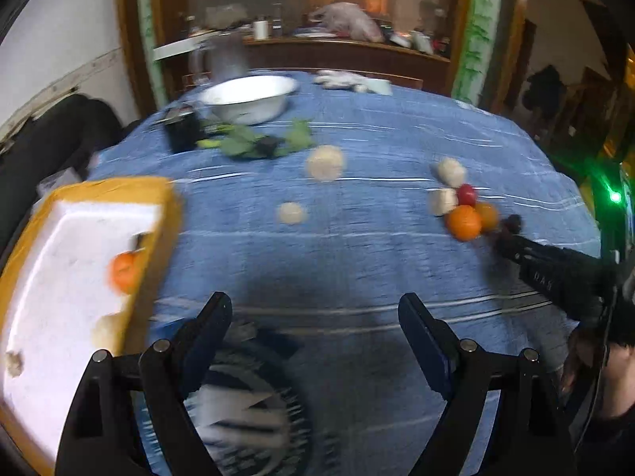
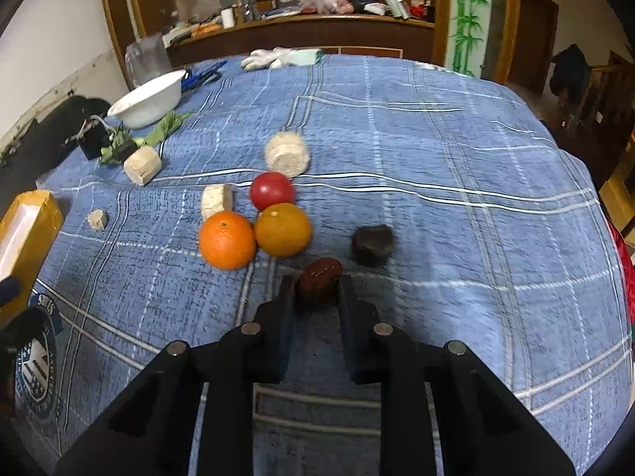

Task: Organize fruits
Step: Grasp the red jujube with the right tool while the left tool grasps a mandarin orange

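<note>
In the right wrist view my right gripper is shut on a dark red-brown fruit low over the blue checked tablecloth. Just beyond lie two oranges, a red round fruit and a dark lump. In the blurred left wrist view my left gripper hangs open with nothing in it, beside a yellow box with a white lining. The box holds an orange and pale pieces. The right gripper shows at the right by the fruit cluster.
Pale fibrous chunks are scattered on the cloth. A white bowl, green leaves and a black object sit at the far left. Gloves lie at the far edge. A hand is at the right.
</note>
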The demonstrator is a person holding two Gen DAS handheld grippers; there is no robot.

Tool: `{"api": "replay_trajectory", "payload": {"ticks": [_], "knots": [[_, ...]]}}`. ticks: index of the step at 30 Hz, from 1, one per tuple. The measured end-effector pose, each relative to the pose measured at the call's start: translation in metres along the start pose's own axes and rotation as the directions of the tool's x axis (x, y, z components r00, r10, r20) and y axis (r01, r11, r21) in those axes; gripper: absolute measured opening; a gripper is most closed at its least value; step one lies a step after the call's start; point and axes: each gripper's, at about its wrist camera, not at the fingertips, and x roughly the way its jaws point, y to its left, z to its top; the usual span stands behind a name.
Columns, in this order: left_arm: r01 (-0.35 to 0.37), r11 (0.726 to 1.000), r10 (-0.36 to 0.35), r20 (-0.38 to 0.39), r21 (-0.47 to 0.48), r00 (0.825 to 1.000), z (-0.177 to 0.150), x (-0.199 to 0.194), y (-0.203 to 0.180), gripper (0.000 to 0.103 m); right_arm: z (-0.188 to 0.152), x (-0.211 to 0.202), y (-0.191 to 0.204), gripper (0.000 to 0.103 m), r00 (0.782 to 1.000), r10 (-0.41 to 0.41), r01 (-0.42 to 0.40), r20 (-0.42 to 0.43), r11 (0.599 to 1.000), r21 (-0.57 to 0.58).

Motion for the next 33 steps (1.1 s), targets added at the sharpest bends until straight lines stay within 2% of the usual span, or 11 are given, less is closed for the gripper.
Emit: {"api": "replay_trajectory", "payload": {"ticks": [7,11,14,17,19,24,28,33], "knots": [[0.111,0.988,-0.111,-0.014,0.110,0.994,0.020,0.038,-0.078,0.086,-0.010,-0.028,-0.035,0.022,0.998,0.026,-0.032,0.065,0.995,0.094],[0.103,0.983,-0.101,-0.023,0.150,0.995,0.034,0.064,-0.105,0.084,-0.007,-0.033,-0.043,0.022,0.992,0.071,-0.083,0.102,0.989,0.119],[0.090,0.984,-0.084,-0.041,0.154,0.996,0.039,0.079,-0.112,0.074,-0.006,-0.034,-0.043,0.022,0.988,0.106,-0.118,0.109,0.987,0.112],[0.090,0.983,-0.084,-0.041,0.161,0.996,0.038,0.086,-0.115,0.060,-0.007,-0.034,-0.044,0.022,0.986,0.129,-0.141,0.107,0.984,0.113],[0.102,0.981,-0.096,-0.041,0.163,0.995,0.038,0.085,-0.115,0.035,-0.007,-0.035,-0.046,0.022,0.985,0.134,-0.148,0.112,0.982,0.122],[0.116,0.978,-0.110,-0.048,0.173,0.993,0.034,0.080,-0.111,0.034,-0.007,-0.038,-0.045,0.022,0.983,0.136,-0.151,0.122,0.982,0.115],[0.119,0.978,-0.117,-0.023,0.172,0.993,0.020,0.052,-0.096,0.034,-0.007,-0.039,-0.044,0.022,0.985,0.121,-0.134,0.124,0.985,0.107],[0.115,0.984,-0.112,-0.028,0.133,0.993,-0.008,0.019,-0.067,0.034,-0.008,-0.033,-0.039,0.022,0.992,0.080,-0.090,0.101,0.991,0.095]]}}
